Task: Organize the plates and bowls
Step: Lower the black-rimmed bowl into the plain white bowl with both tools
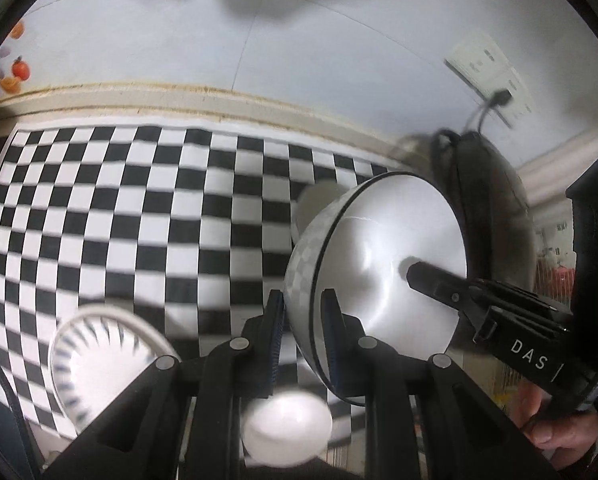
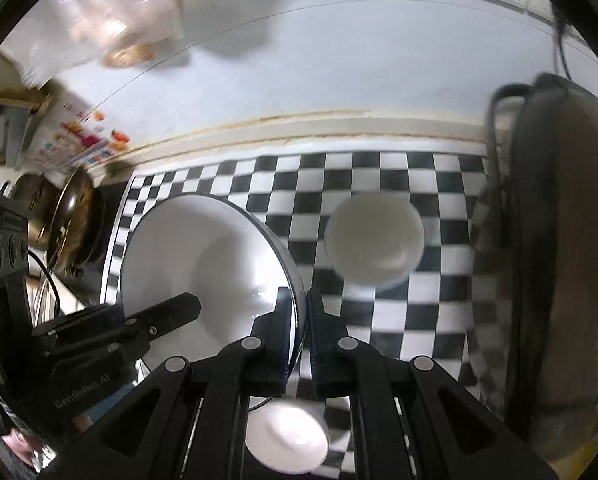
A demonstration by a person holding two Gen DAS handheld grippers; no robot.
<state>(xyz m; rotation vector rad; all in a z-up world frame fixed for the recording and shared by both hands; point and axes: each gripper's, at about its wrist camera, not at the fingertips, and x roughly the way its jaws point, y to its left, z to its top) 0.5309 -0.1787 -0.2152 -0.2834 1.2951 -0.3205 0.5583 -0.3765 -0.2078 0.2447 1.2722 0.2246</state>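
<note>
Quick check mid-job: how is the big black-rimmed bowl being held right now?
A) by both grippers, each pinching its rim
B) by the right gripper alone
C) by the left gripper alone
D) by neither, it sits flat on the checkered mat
A: the left gripper straddles the rim of the black-rimmed bowl, and the right gripper clamps the opposite rim, the bowl tipped on edge above the checkered mat.

Black-and-white checkered mat (image 1: 139, 208) covers the counter, back edge near the cream wall trim (image 1: 179, 98). On the mat: blue-patterned white bowl (image 1: 99, 360) near the front left, plain white bowl (image 2: 373, 238) mid-mat, upright. Dark lidded cooker (image 2: 547, 260) at the mat's right edge. Small white bowl (image 2: 287, 438) low at the front, blurred; can't tell whether it touches the mat.
</note>
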